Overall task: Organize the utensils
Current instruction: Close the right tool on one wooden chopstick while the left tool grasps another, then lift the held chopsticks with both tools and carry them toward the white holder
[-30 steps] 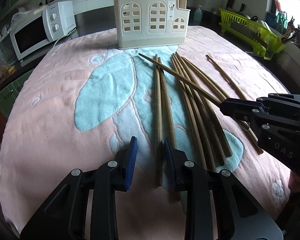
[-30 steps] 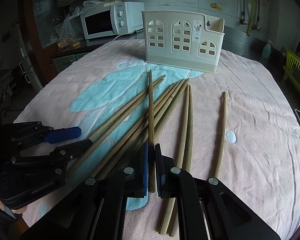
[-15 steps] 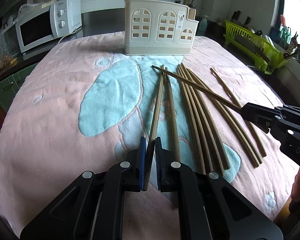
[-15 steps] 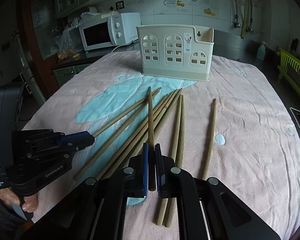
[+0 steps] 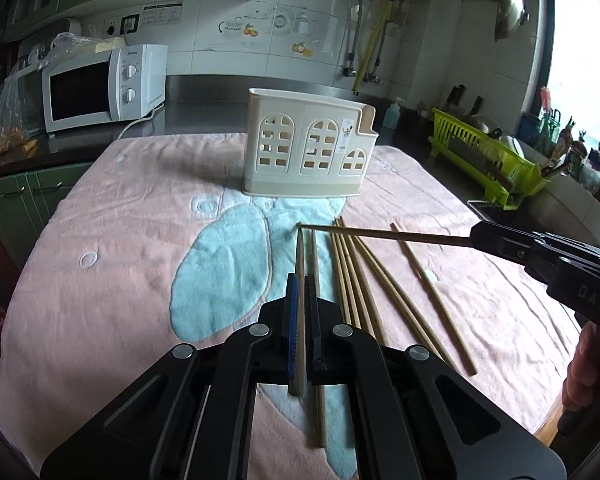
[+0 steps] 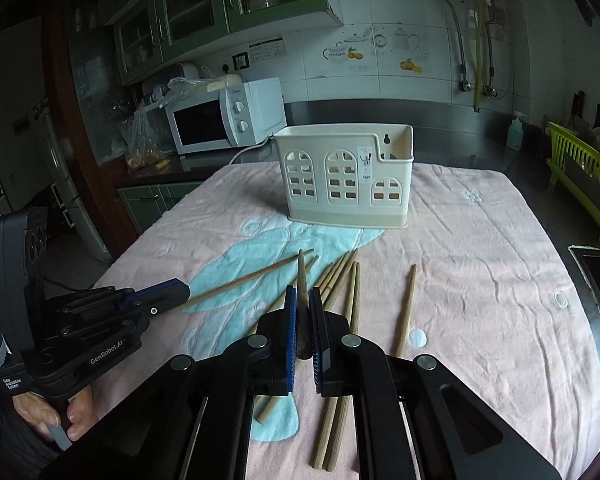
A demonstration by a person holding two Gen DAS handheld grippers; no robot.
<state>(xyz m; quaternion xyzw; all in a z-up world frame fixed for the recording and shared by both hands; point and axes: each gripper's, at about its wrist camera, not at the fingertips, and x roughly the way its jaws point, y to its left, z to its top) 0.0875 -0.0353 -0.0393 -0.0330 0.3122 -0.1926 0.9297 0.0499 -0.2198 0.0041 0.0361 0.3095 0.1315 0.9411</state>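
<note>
Left gripper point(image 5: 301, 322) clamped on a pale chopstick point(image 5: 300, 280), blue pads pinching its thick end; the stick runs forward between the fingers, tip toward the cream utensil holder point(image 5: 308, 148). Seen from the right wrist camera, that same chopstick sticks out of the left gripper at a slant, raised off the cloth. Right gripper point(image 6: 302, 330) likewise closed on a darker chopstick point(image 6: 301, 292), tapered end pointing up toward the holder; from the left view this stick point(image 5: 384, 234) hangs level above the loose ones. Remaining chopsticks point(image 5: 364, 280) lie on the pink-and-turquoise towel point(image 5: 112, 272) in a rough fan, one more point(image 5: 434, 296) set a little apart to the right. Holder stands upright at the far end of the towel, arched cut-outs facing the cameras. White microwave point(image 5: 100, 84) on the counter behind left; lime-green dish rack point(image 5: 488, 156) at right.
</note>
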